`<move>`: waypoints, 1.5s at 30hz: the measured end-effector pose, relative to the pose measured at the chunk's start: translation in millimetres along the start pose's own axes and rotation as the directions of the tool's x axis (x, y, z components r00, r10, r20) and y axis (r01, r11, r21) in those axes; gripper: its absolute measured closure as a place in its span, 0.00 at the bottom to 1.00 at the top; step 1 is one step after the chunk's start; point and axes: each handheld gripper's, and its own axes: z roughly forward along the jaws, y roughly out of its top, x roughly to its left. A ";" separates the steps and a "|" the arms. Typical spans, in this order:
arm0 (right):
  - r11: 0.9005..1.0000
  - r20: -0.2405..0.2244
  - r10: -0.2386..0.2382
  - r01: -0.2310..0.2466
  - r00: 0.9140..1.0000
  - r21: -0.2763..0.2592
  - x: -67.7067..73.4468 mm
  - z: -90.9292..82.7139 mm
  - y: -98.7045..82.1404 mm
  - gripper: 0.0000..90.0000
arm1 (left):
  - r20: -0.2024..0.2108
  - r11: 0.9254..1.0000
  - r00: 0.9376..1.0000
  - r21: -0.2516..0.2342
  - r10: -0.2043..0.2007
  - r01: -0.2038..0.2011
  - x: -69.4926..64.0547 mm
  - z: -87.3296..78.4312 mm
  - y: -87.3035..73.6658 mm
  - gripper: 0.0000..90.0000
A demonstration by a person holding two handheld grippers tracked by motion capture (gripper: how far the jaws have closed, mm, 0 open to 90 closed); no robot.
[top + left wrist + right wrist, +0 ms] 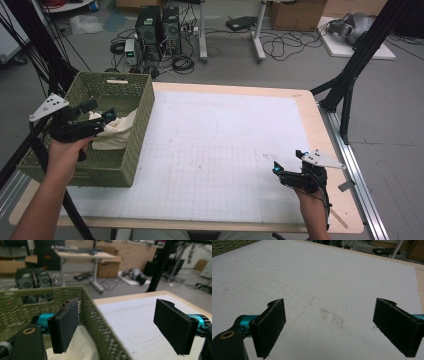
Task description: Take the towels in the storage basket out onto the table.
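Note:
A green woven basket (100, 175) stands on the left end of the table, with a cream cloth (117, 132) bunched inside it. My left gripper (100, 112) hangs over the basket, just above the cloth, open and holding nothing. In the left gripper view its jaws (117, 325) straddle the basket's right wall (100, 322), one over the cloth (80, 345) and one over the table. My right gripper (288, 161) hovers low over the white gridded mat (225, 150) near the front right corner. It stands open (332, 327) with nothing between its jaws.
A faint grey smudge (332, 316) marks the mat (324, 277) ahead of the right gripper. Black frame legs (350, 75) stand beside the table's right edge and more rise at the left. Computer towers (157, 27) and cables lie on the floor beyond.

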 end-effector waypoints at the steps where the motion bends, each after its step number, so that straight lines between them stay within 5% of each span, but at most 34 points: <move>1: 1.000 0.001 -0.003 0.003 1.000 -0.002 -0.7 0.1 0.0 0.12 | -0.015 1.000 1.000 0.019 0.000 0.000 5.5 1.9 -0.2 0.23; 6: 1.000 0.001 0.001 -0.001 1.000 0.001 0.4 0.0 0.2 0.12 | -0.096 0.991 0.995 0.130 -0.002 0.015 28.2 17.3 -7.7 0.22; 9: 1.000 0.002 0.000 0.000 1.000 0.000 -0.4 -0.4 0.1 0.12 | -0.131 0.978 0.991 0.205 -0.012 0.039 38.8 28.9 -16.9 0.22; 15: 1.000 0.005 0.005 -0.005 1.000 0.000 -0.9 -0.9 -0.2 0.12 | -0.255 0.923 0.966 0.360 -0.041 0.134 58.2 47.0 -39.6 0.23; 16: 1.000 0.003 0.009 -0.009 1.000 0.002 -0.6 -0.8 -0.2 0.12 | -0.255 0.923 0.966 0.360 -0.041 0.134 58.2 47.0 -39.6 0.23; 19: 1.000 0.004 0.004 -0.004 1.000 0.003 -0.5 -0.6 -0.1 0.12 | -0.319 0.907 0.948 0.395 -0.013 0.145 63.3 51.4 -45.3 0.23; 22: 1.000 0.004 0.004 -0.004 1.000 0.003 -0.5 -0.5 -0.1 0.12 | -0.331 0.898 0.944 0.412 -0.009 0.153 65.4 53.3 -47.5 0.23; 24: 1.000 0.005 0.008 -0.008 1.000 0.004 -0.7 -0.5 -0.1 0.12 | -0.342 0.884 0.940 0.439 -0.001 0.161 67.8 55.1 -50.5 0.23; 25: 1.000 0.005 0.011 -0.011 1.000 0.002 -0.3 -0.5 0.0 0.12 | -0.352 0.870 0.936 0.458 -0.012 0.183 70.4 57.2 -53.2 0.23; 26: 1.000 0.006 0.007 -0.007 1.000 0.002 -0.5 -0.4 0.1 0.12 | -0.352 0.870 0.936 0.458 -0.012 0.183 70.4 57.2 -53.2 0.23; 28: 1.000 0.005 0.007 -0.007 1.000 0.002 -0.4 -0.2 0.1 0.12 | -0.360 0.845 0.933 0.495 -0.013 0.202 72.6 61.6 -56.5 0.23; 29: 1.000 0.006 0.003 -0.003 1.000 0.002 -0.7 -0.1 0.0 0.12 | -0.360 0.845 0.933 0.495 -0.013 0.202 72.6 61.6 -56.5 0.23; 30: 1.000 0.005 0.000 0.000 1.000 0.000 -0.7 0.1 0.0 0.12 | -0.358 0.830 0.934 0.518 -0.012 0.209 73.5 63.6 -58.7 0.23; 31: 1.000 0.006 -0.001 0.001 1.000 0.001 -0.8 0.3 0.0 0.12 | -0.356 0.789 0.934 0.573 -0.005 0.223 76.1 68.3 -65.4 0.24; 32: 1.000 0.006 -0.001 0.001 1.000 0.001 -0.8 0.3 0.0 0.12 | -0.356 0.789 0.934 0.573 -0.005 0.223 76.1 68.3 -65.4 0.24; 33: 1.000 0.007 0.002 -0.002 1.000 0.000 -0.5 0.4 0.0 0.12 | -0.373 0.756 0.928 0.604 -0.012 0.253 78.7 72.8 -71.2 0.23; 34: 1.000 0.008 0.004 -0.004 1.000 0.002 -0.6 0.3 -0.1 0.12 | -0.373 0.756 0.928 0.604 -0.012 0.253 78.7 72.8 -71.2 0.23; 37: 1.000 0.007 0.006 -0.006 1.000 0.002 -1.1 0.1 -0.3 0.12 | -0.388 0.718 0.922 0.644 0.007 0.266 82.5 78.8 -80.1 0.22; 38: 1.000 0.009 0.003 -0.003 1.000 0.003 -1.5 -0.2 -0.2 0.12 | -0.388 0.718 0.922 0.644 0.007 0.266 82.5 78.8 -80.1 0.21; 39: 1.000 0.010 0.007 -0.007 1.000 0.003 -1.5 -0.3 -0.3 0.12 | -0.381 0.660 0.924 0.703 0.037 0.264 82.7 81.9 -87.8 0.21; 45: 1.000 0.009 0.009 -0.009 1.000 0.009 -1.6 0.9 -0.8 0.12 | -0.375 0.659 0.927 0.704 0.027 0.266 83.3 83.0 -88.8 0.19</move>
